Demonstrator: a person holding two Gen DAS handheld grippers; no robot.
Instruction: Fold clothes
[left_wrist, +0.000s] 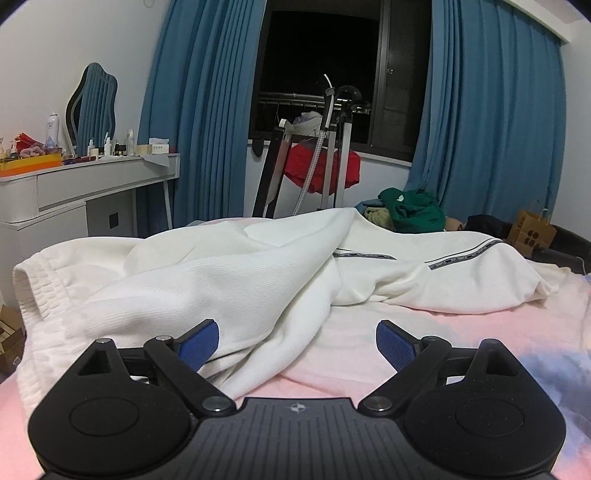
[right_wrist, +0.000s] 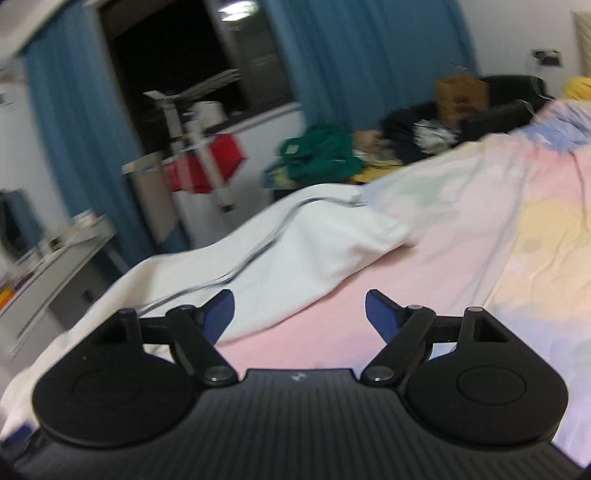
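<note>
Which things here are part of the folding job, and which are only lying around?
Part of the job:
- white trousers, spread crumpled on the pink bedsheet
- left gripper, open
- right gripper, open

Only lying around:
- green garment in the pile behind
- red cloth on the rack
- paper bag
- dressing table with bottles

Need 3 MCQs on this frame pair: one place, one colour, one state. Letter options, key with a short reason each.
1. Where do the white trousers lie?
A. on the bed
B. on the dressing table
C. on the floor

2. What colour are the curtains?
A. red
B. blue
C. grey

3. How is the left gripper?
A. shut on the trousers
B. shut, holding nothing
C. open

Key: A, the trousers spread over the pink bedsheet; B, blue drapes flank the dark window; C, its blue pads stand wide apart, cloth between them ungripped.
</note>
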